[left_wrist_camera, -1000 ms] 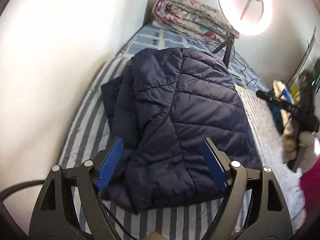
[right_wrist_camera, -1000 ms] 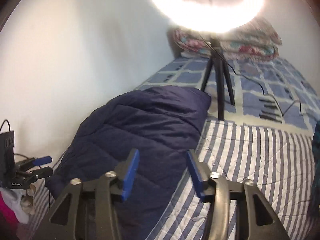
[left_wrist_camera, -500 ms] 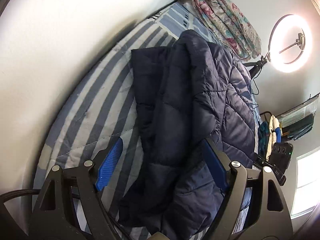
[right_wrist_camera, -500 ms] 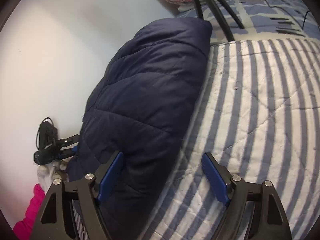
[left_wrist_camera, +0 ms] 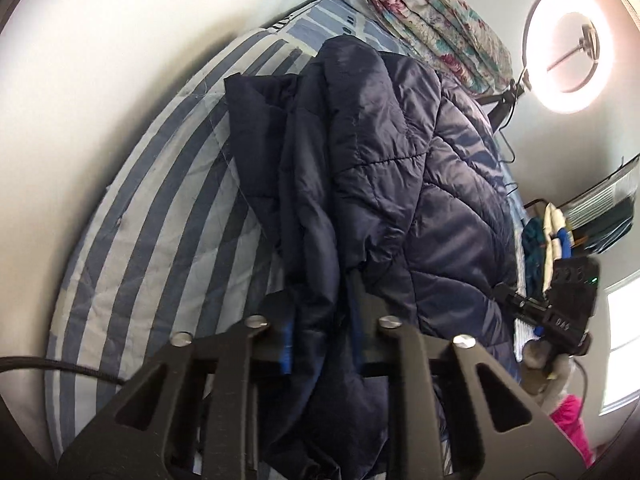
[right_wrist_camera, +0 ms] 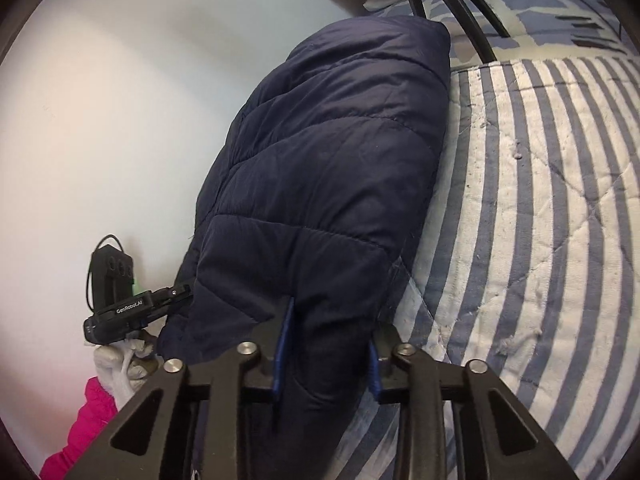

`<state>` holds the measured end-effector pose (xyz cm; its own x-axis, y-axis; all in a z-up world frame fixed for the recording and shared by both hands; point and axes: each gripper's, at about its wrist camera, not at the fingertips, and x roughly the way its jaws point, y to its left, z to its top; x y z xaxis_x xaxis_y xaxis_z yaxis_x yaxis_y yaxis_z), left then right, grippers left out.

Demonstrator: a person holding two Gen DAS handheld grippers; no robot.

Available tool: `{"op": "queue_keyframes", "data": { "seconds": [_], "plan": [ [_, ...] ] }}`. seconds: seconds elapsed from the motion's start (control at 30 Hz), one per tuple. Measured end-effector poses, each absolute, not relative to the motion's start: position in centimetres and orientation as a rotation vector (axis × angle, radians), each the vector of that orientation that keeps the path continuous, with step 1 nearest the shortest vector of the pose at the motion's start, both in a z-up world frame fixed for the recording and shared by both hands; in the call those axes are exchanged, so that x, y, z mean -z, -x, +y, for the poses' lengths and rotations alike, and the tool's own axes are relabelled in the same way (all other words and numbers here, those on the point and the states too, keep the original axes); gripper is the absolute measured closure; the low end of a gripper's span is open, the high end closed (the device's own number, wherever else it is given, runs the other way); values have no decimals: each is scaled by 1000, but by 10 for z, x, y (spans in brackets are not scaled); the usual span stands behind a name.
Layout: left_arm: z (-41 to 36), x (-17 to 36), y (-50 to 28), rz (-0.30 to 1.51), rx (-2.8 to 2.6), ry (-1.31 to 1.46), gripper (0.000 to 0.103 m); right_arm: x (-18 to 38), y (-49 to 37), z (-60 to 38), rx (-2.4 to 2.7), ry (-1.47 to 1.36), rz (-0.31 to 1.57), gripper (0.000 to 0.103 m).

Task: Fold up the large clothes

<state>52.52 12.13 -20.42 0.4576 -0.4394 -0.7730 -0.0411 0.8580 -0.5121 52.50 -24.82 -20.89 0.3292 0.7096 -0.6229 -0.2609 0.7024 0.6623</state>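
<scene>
Both the left gripper (left_wrist_camera: 322, 336) and right gripper (right_wrist_camera: 326, 352) are closing their jaws, pinching the navy quilted puffer jacket (left_wrist_camera: 400, 184) on the blue-and-white striped bed (right_wrist_camera: 540, 208) beside a white wall (right_wrist_camera: 120, 100).

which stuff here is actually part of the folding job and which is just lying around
Part of the job:
- navy puffer jacket on the striped bed cover
- left gripper, jaws closing on a jacket fold
- right gripper, jaws closing on the jacket's edge

Just lying about:
- floral quilt, rolled by the wall
- ring light
- pink cloth
</scene>
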Motion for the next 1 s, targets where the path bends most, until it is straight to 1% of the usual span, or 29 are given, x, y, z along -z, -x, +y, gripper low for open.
{"op": "queue_keyframes", "data": {
  "seconds": [0.1, 0.27, 0.4, 0.57, 0.63, 0.83, 0.97, 1.0],
  "plan": [
    [108, 202, -509, 1108, 274, 478, 89, 193, -511, -248, -640, -442, 1079, 79],
    [73, 196, -468, 1158, 321, 408, 90, 178, -465, -264, -607, -386, 1121, 81],
    [32, 194, -424, 1219, 379, 339, 91, 172, -405, -288, -569, -326, 1158, 81],
    [-26, 186, -364, 1266, 454, 213, 91, 168, -338, -318, -509, -323, 1186, 81],
    [-39, 186, -344, 1280, 468, 210, 91, 164, -310, -327, -489, -318, 1189, 81],
    [-66, 180, -295, 1283, 490, 192, 91, 155, -253, -331, -436, -266, 1193, 81],
    [-74, 179, -271, 1287, 499, 168, 91, 156, -233, -328, -418, -267, 1188, 82],
    [-74, 179, -269, 1287, 497, 171, 91, 158, -241, -324, -414, -261, 1186, 82]
  ]
}}
